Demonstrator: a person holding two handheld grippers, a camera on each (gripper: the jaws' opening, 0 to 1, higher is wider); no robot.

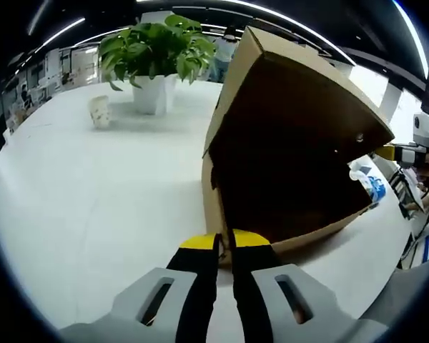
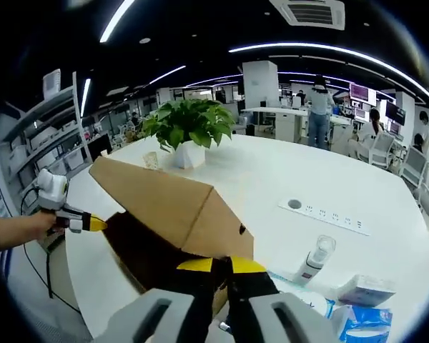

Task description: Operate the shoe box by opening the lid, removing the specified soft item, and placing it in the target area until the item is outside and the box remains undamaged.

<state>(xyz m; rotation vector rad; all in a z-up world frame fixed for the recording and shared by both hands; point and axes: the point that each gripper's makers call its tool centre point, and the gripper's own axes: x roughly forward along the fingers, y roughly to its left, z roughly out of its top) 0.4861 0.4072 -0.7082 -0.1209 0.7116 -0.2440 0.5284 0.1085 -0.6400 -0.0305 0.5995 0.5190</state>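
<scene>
lid's already swung up on the shoe box (image 1: 293, 150) sitting centre-right of frame, left gripper (image 1: 224, 243) pinched nearly shut at its lower edge, right gripper (image 2: 222, 267) likewise narrow, so steady the cardboard gently, don't crease it

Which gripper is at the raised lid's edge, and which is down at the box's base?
The right gripper is at the lid edge, seen at the left gripper view's right side. The left gripper, jaws together, sits low at the shoe box base.
</scene>
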